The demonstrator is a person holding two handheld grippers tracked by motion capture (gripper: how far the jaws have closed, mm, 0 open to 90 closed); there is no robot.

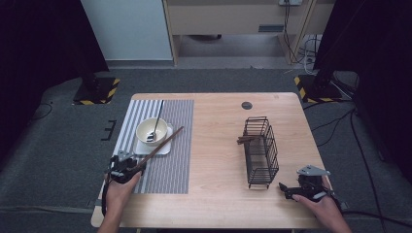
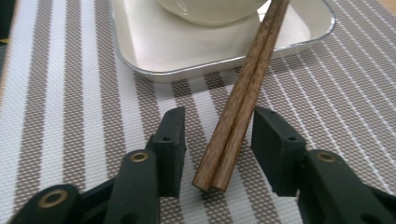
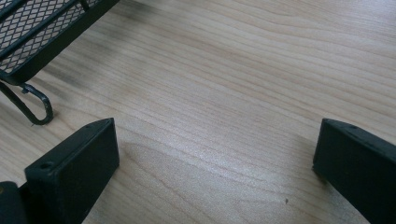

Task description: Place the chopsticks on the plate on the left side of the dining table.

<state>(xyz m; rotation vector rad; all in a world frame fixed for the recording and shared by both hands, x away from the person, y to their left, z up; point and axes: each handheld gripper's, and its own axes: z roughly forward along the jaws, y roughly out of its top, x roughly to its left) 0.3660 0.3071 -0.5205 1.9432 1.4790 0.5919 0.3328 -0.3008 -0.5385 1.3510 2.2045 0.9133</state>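
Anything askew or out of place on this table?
The chopsticks lie slanted, far end propped on the tray rim, near end between the left gripper jaws with gaps both sides. In the wire basket, another brown stick pokes sideways through the wall.

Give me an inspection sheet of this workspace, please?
Surface: pale wooden table with a grey striped woven placemat.
Job's things: pair of brown wooden chopsticks leaning on a white square tray under a cream bowl holding a spoon.
Clutter: black wire basket.
Grippers: left gripper open around the chopsticks; right gripper open, nothing between.
Cables: black cable trailing right.
Surroundings: grey carpet.
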